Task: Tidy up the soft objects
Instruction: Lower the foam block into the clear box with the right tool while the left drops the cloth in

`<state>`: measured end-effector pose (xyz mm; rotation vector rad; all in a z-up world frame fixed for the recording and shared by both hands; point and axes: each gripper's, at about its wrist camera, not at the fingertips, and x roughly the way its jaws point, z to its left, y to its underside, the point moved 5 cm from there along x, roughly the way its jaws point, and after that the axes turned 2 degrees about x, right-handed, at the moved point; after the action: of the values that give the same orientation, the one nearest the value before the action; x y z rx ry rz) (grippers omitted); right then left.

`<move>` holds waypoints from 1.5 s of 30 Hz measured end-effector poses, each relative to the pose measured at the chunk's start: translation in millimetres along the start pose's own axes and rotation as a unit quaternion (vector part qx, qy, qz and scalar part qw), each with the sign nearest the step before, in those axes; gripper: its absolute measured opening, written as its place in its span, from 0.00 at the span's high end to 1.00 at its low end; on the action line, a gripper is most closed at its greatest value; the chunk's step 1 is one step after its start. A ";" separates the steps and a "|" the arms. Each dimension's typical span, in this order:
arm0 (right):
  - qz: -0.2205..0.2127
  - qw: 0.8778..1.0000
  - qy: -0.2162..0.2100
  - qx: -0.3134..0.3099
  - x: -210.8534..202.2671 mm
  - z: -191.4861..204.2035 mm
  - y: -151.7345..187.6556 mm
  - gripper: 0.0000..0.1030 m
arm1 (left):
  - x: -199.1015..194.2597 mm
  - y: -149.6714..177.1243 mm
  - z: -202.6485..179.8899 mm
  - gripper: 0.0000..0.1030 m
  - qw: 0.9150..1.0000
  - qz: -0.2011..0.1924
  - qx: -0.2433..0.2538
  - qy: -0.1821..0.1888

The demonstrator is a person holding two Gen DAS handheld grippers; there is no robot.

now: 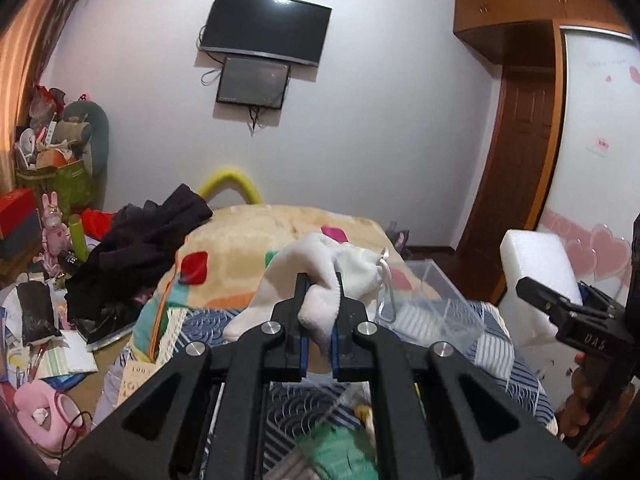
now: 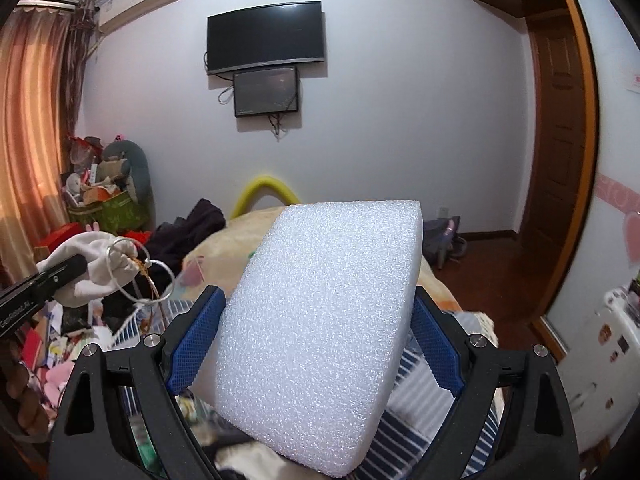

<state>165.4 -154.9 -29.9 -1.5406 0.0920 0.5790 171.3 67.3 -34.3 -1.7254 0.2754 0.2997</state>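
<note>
From the left wrist, your left gripper (image 1: 320, 300) is clamped on the white pouch (image 1: 320, 276) above the clear box (image 1: 436, 300), so lower before releasing; from the right wrist, your right gripper (image 2: 316, 344) squeezes the foam block (image 2: 320, 328), so keep pressure gentle.

A wall television (image 1: 266, 28) hangs above a smaller screen (image 1: 253, 82).

Right tool (image 2: 316, 344) clamps white foam block (image 2: 320, 332) above bed (image 2: 420, 384); left tool (image 2: 60, 272) grips white pouch (image 2: 96, 272).
</note>
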 end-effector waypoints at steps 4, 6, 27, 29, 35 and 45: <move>0.009 1.000 -0.010 -0.008 17.5 8.3 -1.8 0.13 | 13.6 -11.8 6.2 0.93 1.000 -0.005 -0.004 -0.007; 0.020 1.000 -0.014 -0.011 30.5 12.4 0.5 0.13 | 23.8 -13.6 7.9 0.93 1.000 -0.001 -0.004 -0.009; 0.166 0.985 -0.023 -0.046 102.7 11.9 29.2 0.13 | 128.2 53.3 -20.4 0.93 0.987 0.153 0.054 0.002; 0.174 0.983 -0.026 -0.046 105.1 11.5 29.1 0.14 | 129.2 56.5 -20.3 0.90 0.986 0.161 0.051 0.005; 0.182 0.982 -0.025 -0.033 103.3 6.0 26.1 0.11 | 119.3 54.7 -17.2 0.56 0.987 0.158 0.038 0.009; 0.135 0.989 -0.028 -0.053 68.1 16.0 10.7 0.06 | 76.7 26.3 -12.0 0.35 0.994 0.102 0.034 -0.005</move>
<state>215.2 -120.4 -66.7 -1.6260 0.2325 0.8540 234.5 49.7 -83.4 -1.6308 0.4501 0.4429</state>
